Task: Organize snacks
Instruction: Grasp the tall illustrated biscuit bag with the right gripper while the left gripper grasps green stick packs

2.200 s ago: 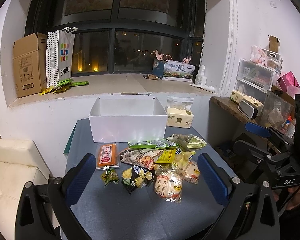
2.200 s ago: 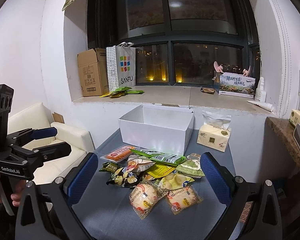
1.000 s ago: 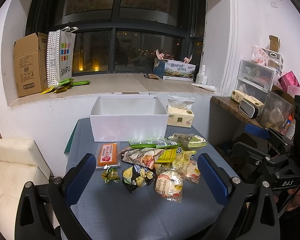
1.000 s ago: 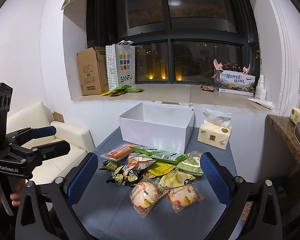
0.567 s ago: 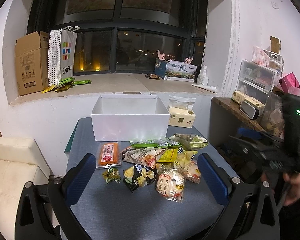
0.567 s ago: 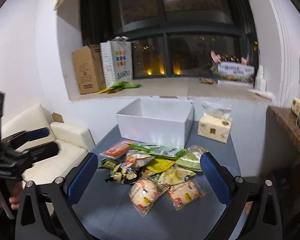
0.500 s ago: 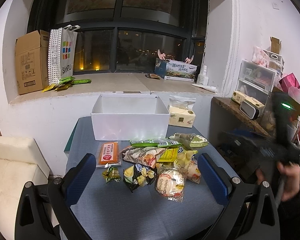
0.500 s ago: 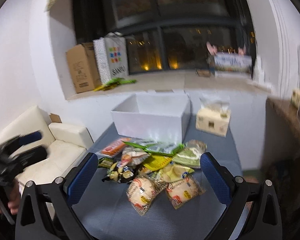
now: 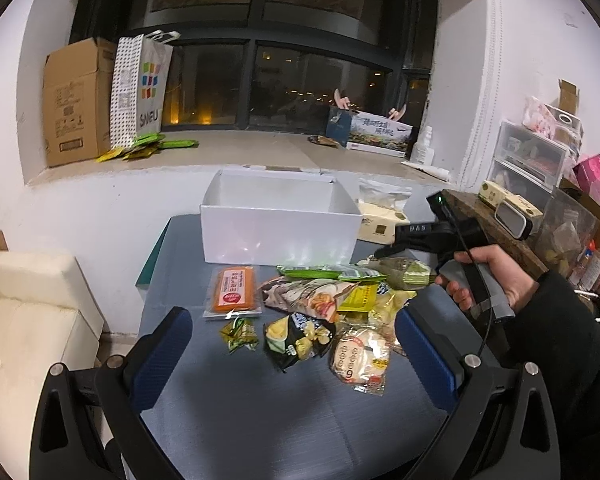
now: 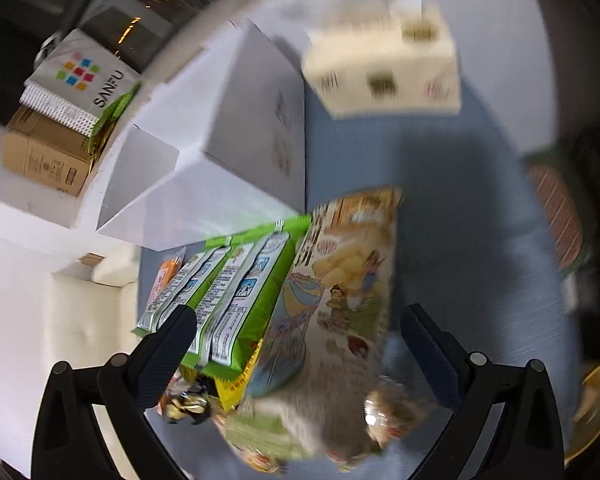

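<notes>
A pile of snack packets lies on the blue-grey table in front of an open white box. It includes an orange packet, a black-and-yellow bag, a bun packet and green strip packets. My left gripper hangs open above the pile's near side and touches nothing. A hand holds the right gripper over the pile's far right end. In the blurred, tilted right wrist view, the right gripper is open, close over a cartoon-printed bag and the green strip packets.
A tissue pack stands to the right of the white box. A cream sofa is left of the table. A cardboard box and a shopping bag sit on the windowsill. A cluttered shelf runs along the right.
The right gripper has swung in from the right and dropped close over the pile's far right end, and its view has tilted. The left gripper has hardly moved. The snacks lie as before.
</notes>
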A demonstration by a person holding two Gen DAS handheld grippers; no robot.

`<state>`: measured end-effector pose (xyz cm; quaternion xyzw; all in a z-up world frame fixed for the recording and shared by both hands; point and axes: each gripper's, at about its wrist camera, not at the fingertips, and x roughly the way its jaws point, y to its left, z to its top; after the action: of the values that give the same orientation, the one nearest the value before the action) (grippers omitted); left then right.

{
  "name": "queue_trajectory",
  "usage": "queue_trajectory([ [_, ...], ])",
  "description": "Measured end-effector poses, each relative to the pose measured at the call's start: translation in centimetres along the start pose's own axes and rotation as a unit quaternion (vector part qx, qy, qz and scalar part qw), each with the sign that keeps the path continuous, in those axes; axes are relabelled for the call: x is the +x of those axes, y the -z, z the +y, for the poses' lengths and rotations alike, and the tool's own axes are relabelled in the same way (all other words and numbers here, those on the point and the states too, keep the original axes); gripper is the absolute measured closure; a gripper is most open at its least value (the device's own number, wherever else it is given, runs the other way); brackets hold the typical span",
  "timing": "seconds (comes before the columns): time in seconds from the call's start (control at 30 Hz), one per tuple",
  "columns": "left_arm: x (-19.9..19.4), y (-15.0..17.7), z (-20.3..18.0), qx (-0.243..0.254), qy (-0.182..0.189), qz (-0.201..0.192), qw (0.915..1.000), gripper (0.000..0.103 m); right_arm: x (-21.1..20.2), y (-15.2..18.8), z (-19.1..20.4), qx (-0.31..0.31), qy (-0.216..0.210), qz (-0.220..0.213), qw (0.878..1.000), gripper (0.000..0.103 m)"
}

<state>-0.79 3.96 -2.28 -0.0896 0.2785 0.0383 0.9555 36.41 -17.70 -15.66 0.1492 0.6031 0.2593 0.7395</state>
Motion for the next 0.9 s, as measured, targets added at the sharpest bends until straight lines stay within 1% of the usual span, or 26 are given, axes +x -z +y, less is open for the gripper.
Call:
queue_trajectory([
  [0.03,0.1,0.1,0.2,-0.003,-0.001,0.002,1.0000,0.000,0.6,0.1,-0.3,0.010,-0.002,0.008,1.000,0.010],
  [0.07,0.2,0.1,0.4,-0.004,-0.002,0.003,1.0000,0.000,1.2,0.2,-0.8,0.016,-0.005,0.014,1.000,0.028],
  [0.1,0.3,0.2,0.6,-0.006,-0.004,0.005,1.0000,0.000,1.8,0.4,-1.2,0.021,-0.003,0.024,0.999,0.039],
  [0.13,0.5,0.2,0.7,-0.007,-0.005,0.006,0.9999,0.000,2.2,0.5,-1.7,0.027,-0.007,0.030,0.999,0.047],
  [0.17,0.6,0.3,0.8,-0.009,-0.005,0.008,0.9999,0.000,2.3,0.9,-2.1,0.033,-0.016,0.031,0.999,0.061],
  [0.2,0.9,0.3,0.9,-0.011,-0.004,0.011,0.9999,0.000,2.2,1.2,-2.7,0.040,-0.023,0.030,0.998,0.069],
  [0.3,1.8,0.2,0.9,-0.012,-0.001,0.020,0.9997,0.000,1.0,2.0,-4.0,0.048,-0.051,0.017,0.997,0.070],
  [0.37,2.6,0.0,0.6,-0.009,0.006,0.026,0.9996,0.000,-0.2,2.7,-4.3,0.036,-0.058,0.005,0.998,0.071],
  [0.43,3.7,-0.5,0.4,-0.005,0.011,0.037,0.9993,0.000,-2.1,3.6,-4.4,0.028,-0.075,-0.017,0.997,0.071],
  [0.53,6.8,-2.0,0.0,0.002,0.023,0.064,0.9977,0.000,-5.5,5.3,-4.0,0.005,-0.092,-0.063,0.994,0.071],
  [0.57,8.5,-2.9,-0.2,0.007,0.027,0.078,0.9966,0.000,-6.7,6.1,-3.7,-0.006,-0.096,-0.077,0.992,0.071],
  [0.63,11.4,-4.2,-0.7,0.021,0.020,0.104,0.9941,0.000,-8.6,7.8,-3.2,-0.021,-0.106,-0.103,0.989,0.071],
  [0.67,13.1,-5.0,-1.1,0.033,0.011,0.121,0.9920,0.000,-9.5,8.6,-3.0,-0.026,-0.112,-0.112,0.987,0.071],
  [0.7,15.5,-5.9,-1.6,0.049,0.008,0.146,0.9880,0.000,-10.3,9.6,-2.7,-0.034,-0.119,-0.123,0.985,0.071],
  [0.73,17.0,-6.4,-2.0,0.056,0.008,0.161,0.9853,0.000,-10.5,10.3,-2.6,-0.039,-0.122,-0.129,0.983,0.071],
  [0.77,19.1,-7.0,-2.3,0.064,0.000,0.185,0.9806,0.000,-11.0,10.8,-2.3,-0.044,-0.126,-0.133,0.982,0.071],
  [0.8,21.3,-7.5,-2.8,0.075,-0.016,0.214,0.9737,0.000,-11.4,11.6,-2.0,-0.052,-0.127,-0.139,0.981,0.071],
  [0.83,22.6,-7.6,-3.1,0.085,-0.021,0.228,0.9697,0.000,-11.7,12.3,-1.8,-0.059,-0.126,-0.144,0.980,0.071],
  [0.9,26.3,-7.9,-3.9,0.102,-0.031,0.266,0.9580,0.000,-11.9,13.2,-1.6,-0.069,-0.121,-0.148,0.979,0.071],
])
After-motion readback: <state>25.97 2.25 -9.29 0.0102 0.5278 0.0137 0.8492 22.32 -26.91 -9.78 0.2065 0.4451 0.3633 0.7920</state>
